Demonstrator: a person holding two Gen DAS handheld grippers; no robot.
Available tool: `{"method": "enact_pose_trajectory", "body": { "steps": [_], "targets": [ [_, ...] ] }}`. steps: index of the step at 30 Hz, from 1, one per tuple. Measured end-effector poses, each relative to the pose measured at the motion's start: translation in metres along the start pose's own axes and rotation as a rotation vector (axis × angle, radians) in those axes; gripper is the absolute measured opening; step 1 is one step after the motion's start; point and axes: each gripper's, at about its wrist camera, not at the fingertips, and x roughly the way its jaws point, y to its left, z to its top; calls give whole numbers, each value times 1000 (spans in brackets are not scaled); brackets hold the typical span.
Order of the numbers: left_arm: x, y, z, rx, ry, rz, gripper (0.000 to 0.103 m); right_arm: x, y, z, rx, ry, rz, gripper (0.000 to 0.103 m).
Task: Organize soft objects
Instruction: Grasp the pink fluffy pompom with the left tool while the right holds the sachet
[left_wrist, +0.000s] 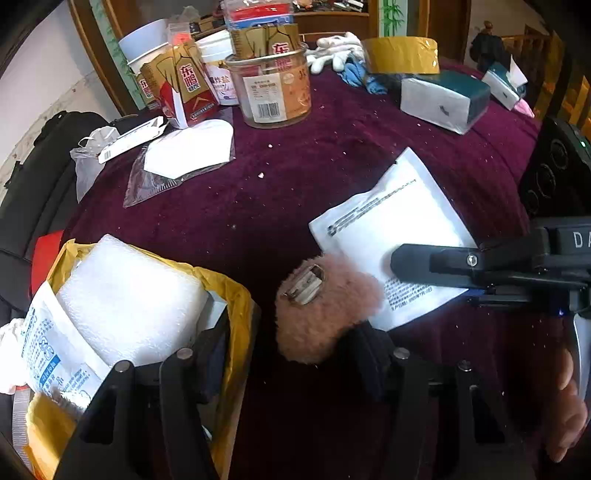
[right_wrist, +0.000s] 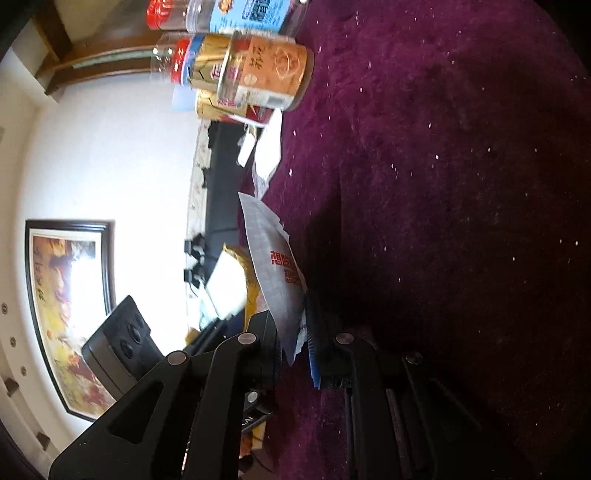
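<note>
Soft things lie on a dark red tabletop (left_wrist: 295, 192): a pink fuzzy pouch (left_wrist: 325, 310) with a small metal-edged tag on top sits near the middle, touching the near corner of a white printed packet (left_wrist: 388, 236).

Only the left wrist view shows the pouch, the yellow bag (left_wrist: 236, 306) at near left stuffed with white foam (left_wrist: 129, 295) and a blue-printed pack (left_wrist: 51, 350), and the far clutter (a clear jar (left_wrist: 273, 85), tape roll (left_wrist: 402, 53), tissue packs (left_wrist: 443, 99)). The right wrist view, rolled on its side, shows instead the red lettering on the packet's other face and a framed picture (right_wrist: 66, 306) on the wall.

The left tool (left_wrist: 291, 354) points steeply down, its fingers apart, one beside the bag's rim and the other at the pouch's near right edge; whether that finger presses the fur I cannot tell. The right tool (right_wrist: 295, 332) reaches in nearly level from the right and is clamped on the packet's edge, a hand (left_wrist: 565, 410) visible behind it.
</note>
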Motion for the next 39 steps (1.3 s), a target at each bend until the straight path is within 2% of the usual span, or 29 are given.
{"method": "enact_pose_trajectory", "body": {
  "steps": [4,6,8,12,16,18,19,20,27,30,32,35,37,39],
  "targets": [
    [1,3,2,-12,-14,22,48,-2,-3,0,-1,-59,40,12],
    [0,6,2,-20,-21,40,35,-5,-5,0,6,-72,52,12],
    [-1,11,2,-34,-28,30,32,-5,-2,-1,-8,-71,38,12],
    [-3,13,2,-44,-40,20,32,-17,5,-2,-51,-123,-6,13],
    [-6,14,1,-54,-45,4,34,-26,13,-2,-86,-168,-39,12],
    [-8,15,0,-53,-43,-5,35,-24,11,0,-86,-163,-71,12],
    [-9,16,0,-57,-38,-12,35,-21,9,1,-83,-158,-93,6],
    [-11,16,0,-62,-34,-21,36,-18,6,1,-77,-149,-124,6],
    [-24,14,-2,-41,-45,-33,37,-17,4,3,-84,-144,-133,6],
    [-28,18,-2,-62,-26,-42,37,-17,4,2,-82,-142,-130,6],
    [-42,21,-1,-84,-42,-67,38,-17,4,2,-81,-140,-127,6],
    [-60,24,3,-99,-57,-58,44,-17,2,2,-75,-139,-120,6],
    [-68,21,2,-111,-59,-93,55,-17,2,2,-75,-140,-121,6],
    [-66,11,-7,-107,-20,-157,56,-17,2,2,-74,-139,-118,6]
  ]
}}
